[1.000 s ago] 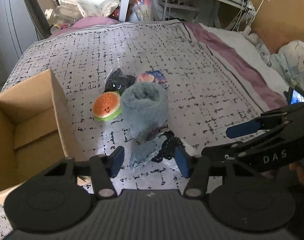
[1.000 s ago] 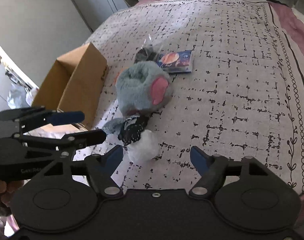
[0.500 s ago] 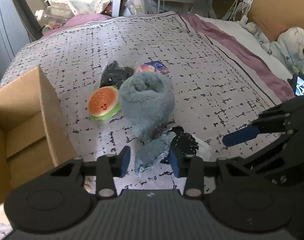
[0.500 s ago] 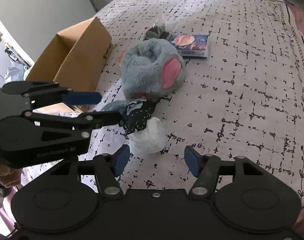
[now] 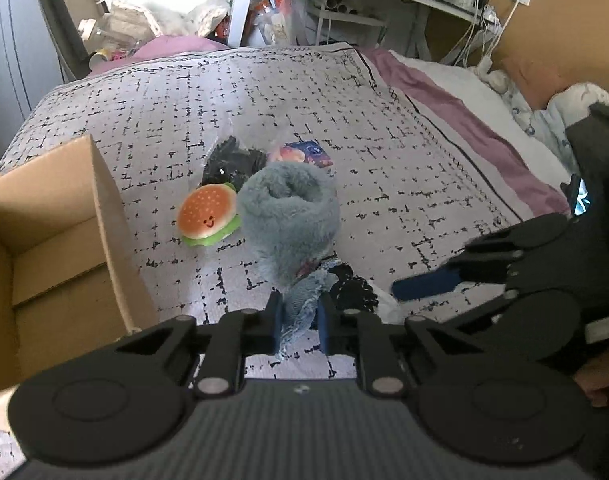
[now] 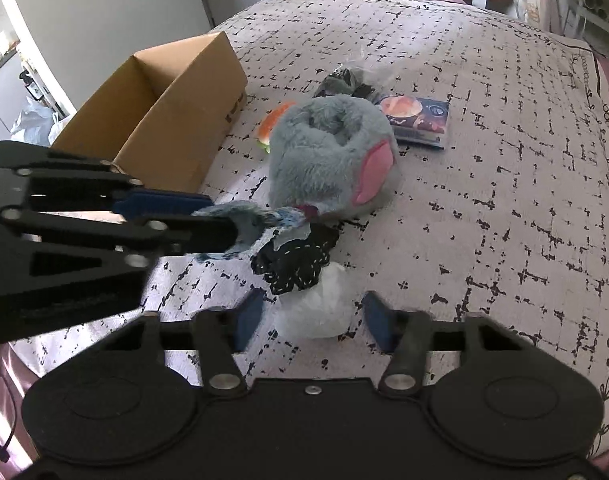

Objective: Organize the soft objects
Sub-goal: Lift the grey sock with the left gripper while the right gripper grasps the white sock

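The left gripper [image 5: 298, 322] is clenched on a frayed blue-grey cloth [image 5: 304, 300], which lies on the bed [image 5: 384, 152] at 6 o'clock from the grey plush [image 5: 290, 210]. The right gripper [image 6: 310, 320] is released, its fingers on either side of a white bundle [image 6: 312, 314] just beneath a black cloth [image 6: 294, 260]. A burger toy [image 5: 208, 214] touches the plush at 9 o'clock. The cardboard box [image 5: 56, 240] stands open at 9 o'clock of the toy.
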The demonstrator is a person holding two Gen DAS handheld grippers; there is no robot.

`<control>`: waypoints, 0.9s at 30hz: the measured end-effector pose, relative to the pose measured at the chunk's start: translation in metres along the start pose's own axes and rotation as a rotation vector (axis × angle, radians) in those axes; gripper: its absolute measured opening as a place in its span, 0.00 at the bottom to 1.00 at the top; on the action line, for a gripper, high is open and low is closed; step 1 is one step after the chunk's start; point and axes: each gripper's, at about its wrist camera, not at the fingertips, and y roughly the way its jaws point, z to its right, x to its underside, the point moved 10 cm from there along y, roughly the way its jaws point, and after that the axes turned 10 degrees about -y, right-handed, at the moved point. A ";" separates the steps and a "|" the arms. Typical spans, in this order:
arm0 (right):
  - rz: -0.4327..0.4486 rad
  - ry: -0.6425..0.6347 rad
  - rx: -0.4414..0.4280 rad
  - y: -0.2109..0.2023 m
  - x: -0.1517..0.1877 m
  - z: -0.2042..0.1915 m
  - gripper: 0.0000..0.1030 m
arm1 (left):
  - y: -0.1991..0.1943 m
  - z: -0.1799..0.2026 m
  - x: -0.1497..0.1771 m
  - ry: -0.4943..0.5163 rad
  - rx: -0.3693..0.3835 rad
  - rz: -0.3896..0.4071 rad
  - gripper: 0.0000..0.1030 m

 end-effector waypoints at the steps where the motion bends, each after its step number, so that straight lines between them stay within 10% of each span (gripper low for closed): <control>1: 0.004 0.010 0.003 -0.002 0.000 0.001 0.38 | -0.002 0.000 0.000 -0.007 -0.001 0.004 0.16; 27: 0.183 0.052 0.046 -0.084 -0.037 0.006 0.38 | -0.084 -0.023 -0.024 -0.060 -0.061 0.166 0.16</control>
